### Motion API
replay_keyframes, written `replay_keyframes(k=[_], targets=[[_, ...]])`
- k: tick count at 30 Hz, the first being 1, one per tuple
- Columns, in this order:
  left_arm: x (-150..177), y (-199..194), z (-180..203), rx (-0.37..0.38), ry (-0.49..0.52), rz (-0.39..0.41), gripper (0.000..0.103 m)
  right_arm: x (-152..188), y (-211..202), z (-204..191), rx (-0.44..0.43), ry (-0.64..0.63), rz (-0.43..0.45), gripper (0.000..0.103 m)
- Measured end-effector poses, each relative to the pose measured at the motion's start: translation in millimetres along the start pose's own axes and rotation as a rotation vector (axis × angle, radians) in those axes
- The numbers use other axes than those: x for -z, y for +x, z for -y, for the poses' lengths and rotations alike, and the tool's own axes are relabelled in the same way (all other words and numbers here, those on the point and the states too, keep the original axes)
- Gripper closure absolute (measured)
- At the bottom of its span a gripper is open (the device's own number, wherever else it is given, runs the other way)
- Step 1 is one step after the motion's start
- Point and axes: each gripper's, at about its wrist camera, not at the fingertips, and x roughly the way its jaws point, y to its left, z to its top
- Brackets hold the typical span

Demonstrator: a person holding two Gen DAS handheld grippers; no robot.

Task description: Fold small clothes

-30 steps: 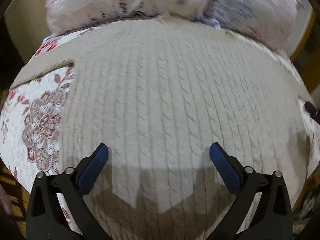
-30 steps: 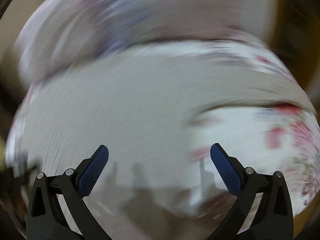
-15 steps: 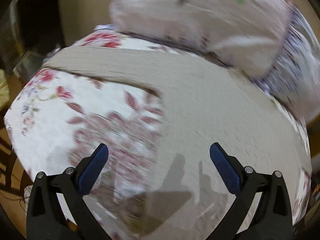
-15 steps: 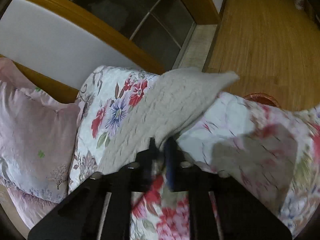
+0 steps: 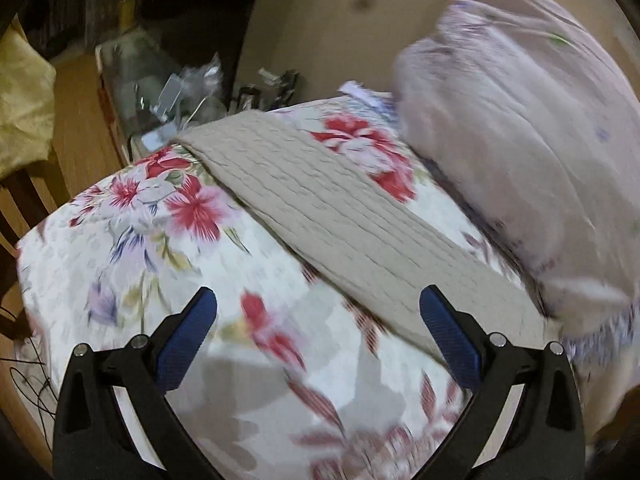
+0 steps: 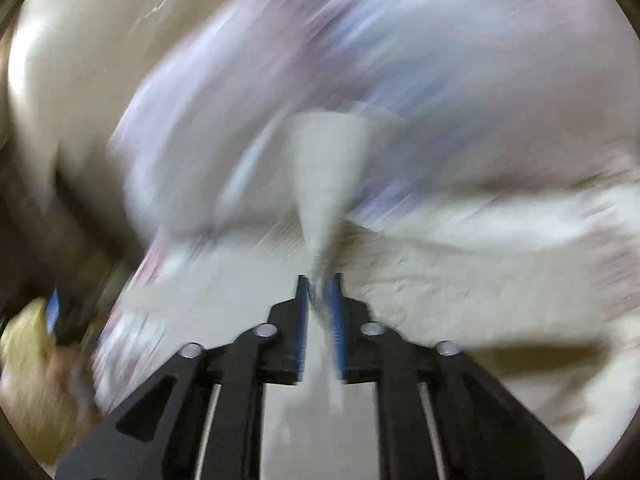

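A beige cable-knit sweater lies on a floral bedspread (image 5: 132,248). In the left wrist view one long sleeve (image 5: 320,216) runs from the far left corner toward the lower right. My left gripper (image 5: 318,320) is open and empty, hovering above the bedspread just in front of that sleeve. In the blurred right wrist view my right gripper (image 6: 320,292) is shut on a fold of the sweater (image 6: 326,176), which rises from the jaws in a cone above the rest of the knit (image 6: 420,280).
A pale pink pillow (image 5: 520,128) lies at the right behind the sleeve. A cluttered glass-topped side table (image 5: 160,80) and wooden furniture (image 5: 76,120) stand past the bed's far left corner. The right wrist view is heavily motion-blurred.
My right gripper went from open to shut on the sweater's sleeve and swung it over the garment. My left gripper, still open, swung left from the sweater's body to its other sleeve.
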Motion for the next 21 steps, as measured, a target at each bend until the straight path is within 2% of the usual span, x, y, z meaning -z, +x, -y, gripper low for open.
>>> replay_keyframes(k=[1,2,3,4,6,7,9,11,14,16,17,19,20,21], targets=[[-3,4,-4,0.008,-0.016,-0.008,0.002,12,22,-18,-0.029,-0.010,-0.081,0.067],[-8,11,-8,0.023,-0.038,-0.018,0.002,26,34,-35,-0.052,-0.012,-0.132,0.066],[-14,16,-15,0.044,-0.070,-0.029,0.002,41,39,-47,-0.076,-0.005,-0.163,0.064],[-19,21,-23,0.068,-0.103,-0.039,0.002,47,41,-51,-0.083,0.004,-0.175,0.057],[-29,26,-31,0.099,-0.131,-0.033,0.006,57,36,-49,-0.051,0.017,-0.188,0.047],[-33,29,-32,0.108,-0.135,-0.028,0.009,61,31,-42,-0.021,0.025,-0.188,0.046],[-45,36,-38,0.131,-0.161,-0.040,0.028,64,24,-26,0.035,0.076,-0.185,0.046],[-57,43,-49,0.165,-0.217,-0.042,0.040,66,20,-10,0.076,0.136,-0.174,0.043],[-69,51,-62,0.185,-0.299,-0.040,0.050,66,16,6,0.122,0.184,-0.169,0.042],[-74,51,-67,0.189,-0.325,-0.025,0.050,64,15,12,0.134,0.183,-0.176,0.042],[-78,52,-66,0.171,-0.319,-0.020,0.055,65,12,12,0.137,0.174,-0.178,0.042],[-84,51,-63,0.125,-0.289,-0.015,0.089,66,11,10,0.141,0.158,-0.175,0.042],[-87,50,-58,0.120,-0.260,-0.007,0.097,65,12,9,0.143,0.152,-0.174,0.042],[-89,43,-49,0.131,-0.228,0.020,0.097,64,7,12,0.150,0.143,-0.169,0.042]])
